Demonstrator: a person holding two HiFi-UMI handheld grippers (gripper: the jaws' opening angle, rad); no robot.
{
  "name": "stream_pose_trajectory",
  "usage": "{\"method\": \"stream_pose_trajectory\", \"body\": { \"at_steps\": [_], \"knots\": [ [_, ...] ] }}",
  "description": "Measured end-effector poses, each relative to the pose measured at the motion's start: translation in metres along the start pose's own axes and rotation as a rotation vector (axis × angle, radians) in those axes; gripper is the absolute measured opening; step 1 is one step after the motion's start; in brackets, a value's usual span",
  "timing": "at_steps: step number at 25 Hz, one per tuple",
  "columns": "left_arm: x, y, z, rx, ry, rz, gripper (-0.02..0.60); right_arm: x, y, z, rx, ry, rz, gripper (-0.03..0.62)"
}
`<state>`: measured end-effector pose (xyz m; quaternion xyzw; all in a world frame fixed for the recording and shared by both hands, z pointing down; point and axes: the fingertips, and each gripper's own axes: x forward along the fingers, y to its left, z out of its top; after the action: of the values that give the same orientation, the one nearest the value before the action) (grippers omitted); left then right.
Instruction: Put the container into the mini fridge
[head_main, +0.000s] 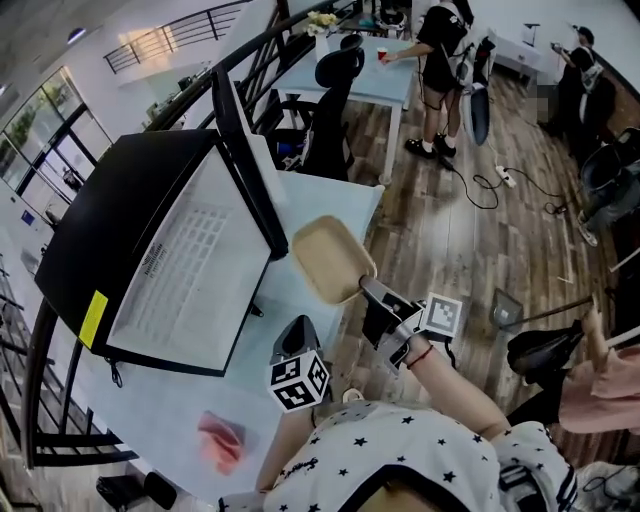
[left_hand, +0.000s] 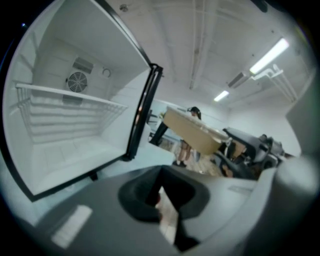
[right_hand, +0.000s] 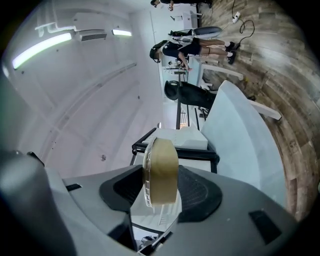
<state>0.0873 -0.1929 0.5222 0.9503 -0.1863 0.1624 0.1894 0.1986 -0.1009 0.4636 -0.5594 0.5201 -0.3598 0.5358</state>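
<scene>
The black mini fridge (head_main: 70, 250) stands on the pale table (head_main: 325, 205) with its door (head_main: 245, 150) swung open and its white inside (head_main: 190, 265) with a wire shelf (left_hand: 65, 97) showing. My right gripper (head_main: 370, 290) is shut on the edge of a tan lidded container (head_main: 332, 258), held in the air just right of the fridge opening. In the right gripper view the container (right_hand: 161, 170) stands edge-on between the pads of that gripper (right_hand: 161, 195), the fridge (right_hand: 177, 142) beyond it. My left gripper (head_main: 298, 335) hovers near the table's front, its jaws close together and empty (left_hand: 167, 210); the container (left_hand: 192, 132) shows ahead of it.
A pink cloth (head_main: 222, 440) lies on the table's near corner. A black office chair (head_main: 330, 100) stands behind the table. People (head_main: 440, 55) stand at another table farther back on the wooden floor. A black railing (head_main: 60, 400) runs along the left.
</scene>
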Motion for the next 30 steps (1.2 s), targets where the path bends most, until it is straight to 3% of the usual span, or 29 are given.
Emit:
{"method": "stream_pose_trajectory", "body": {
  "at_steps": [13,30],
  "knots": [
    [-0.017,0.065,0.012,-0.079,-0.05,0.197,0.006,0.081,0.003,-0.044,0.077,0.211,0.058,0.219],
    [-0.023,0.108,0.031,-0.215,-0.162,0.496,0.006,0.177,0.007,-0.059,0.126,0.513,0.105,0.219]
  ]
}}
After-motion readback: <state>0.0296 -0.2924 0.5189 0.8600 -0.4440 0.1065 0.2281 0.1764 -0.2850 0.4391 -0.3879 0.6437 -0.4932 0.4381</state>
